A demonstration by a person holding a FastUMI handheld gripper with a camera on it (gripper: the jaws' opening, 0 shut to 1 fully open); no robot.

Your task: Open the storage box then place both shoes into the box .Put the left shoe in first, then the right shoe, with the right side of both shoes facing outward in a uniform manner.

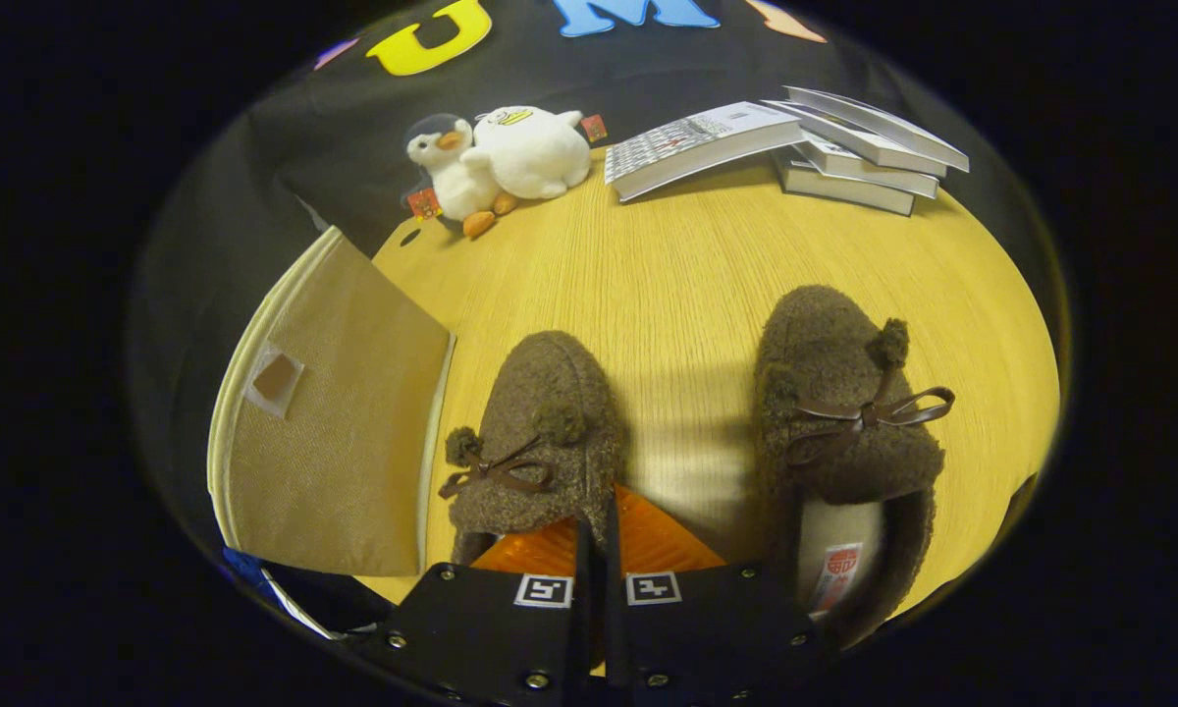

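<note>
The hand-held gripper [597, 535] sits low over the wooden table [668, 275], its two orange fingers [540, 550] drawn together so that almost no gap shows between them; nothing is visibly caught between the pads, though the left finger lies right against the heel end of the nearer shoe and I cannot tell whether any of its rim is pinched. Two brown fuzzy slippers stand on the table side by side, toes pointing away from the fingers; the left shoe [540, 432] lies just ahead of the fingers and slightly to their left, with a small pompom and a thin brown bow on its upper; the right shoe [839, 422] stands apart from it to the right, a strip of bare table between the two, its pale lining and a red-printed label showing at the open heel, its own bow and pompom on top. The storage box [334, 432], a beige fabric one, stands to the left of the left shoe, just beside it; a flat fabric panel with a small window patch faces the camera, and I cannot tell from here whether the box is open. Beyond the shoes, at the far edge of the table, two plush toys [496, 157] lean together, a penguin and a white one; to their right lies a stack of books [795, 142].
</note>
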